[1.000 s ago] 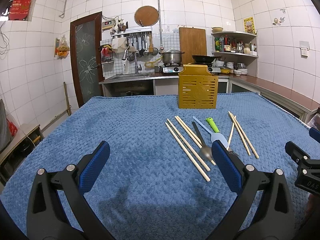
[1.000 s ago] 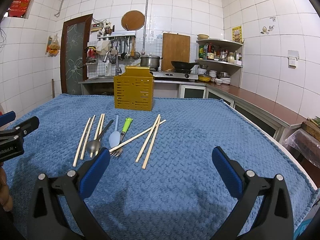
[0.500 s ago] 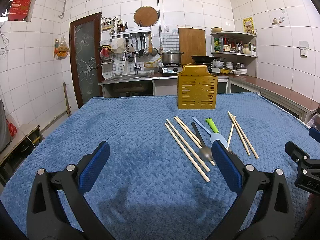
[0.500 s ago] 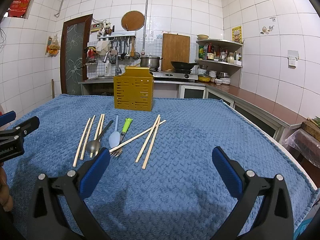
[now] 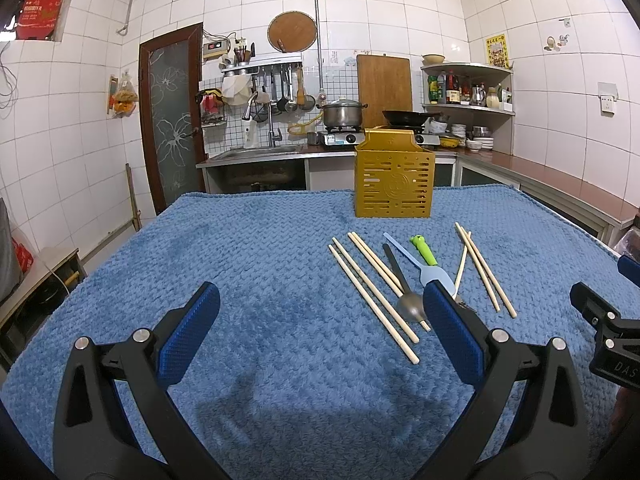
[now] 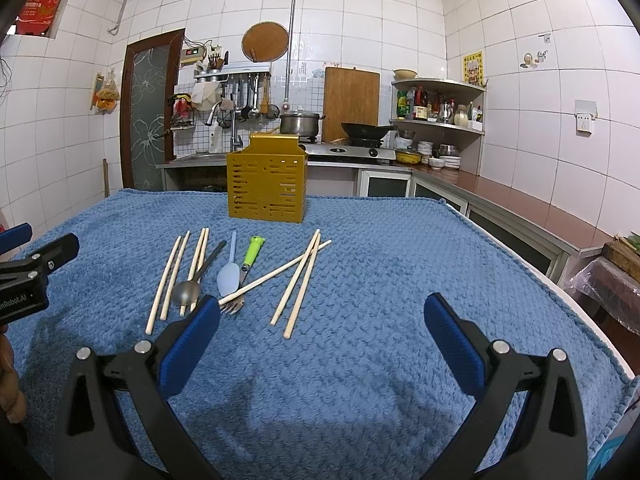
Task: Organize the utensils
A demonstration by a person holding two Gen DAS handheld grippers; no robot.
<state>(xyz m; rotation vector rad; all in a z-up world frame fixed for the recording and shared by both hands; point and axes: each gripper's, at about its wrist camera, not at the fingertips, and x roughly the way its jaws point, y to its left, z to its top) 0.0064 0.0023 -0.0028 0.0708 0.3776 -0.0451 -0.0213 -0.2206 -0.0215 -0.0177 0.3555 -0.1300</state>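
Note:
A yellow slotted utensil holder (image 5: pixel 394 184) (image 6: pixel 267 186) stands upright at the far side of the blue cloth. In front of it lie several wooden chopsticks (image 5: pixel 372 300) (image 6: pixel 298 282), a metal spoon (image 5: pixel 404 296) (image 6: pixel 192 284), a light blue plastic spoon (image 5: pixel 428 270) (image 6: pixel 229 276) and a green-handled fork (image 5: pixel 424 250) (image 6: pixel 251 254). My left gripper (image 5: pixel 320 324) hovers open near the front, left of the utensils, holding nothing. My right gripper (image 6: pixel 320 332) is open and empty, just right of them.
The blue knitted cloth (image 5: pixel 260 264) covers the whole table. Behind it run a kitchen counter with a sink (image 5: pixel 256 154), a gas stove with a pot (image 5: pixel 342 114) and a wok (image 6: pixel 362 130), and a corner shelf of bottles. A bagged bin (image 6: pixel 608 284) sits right of the table.

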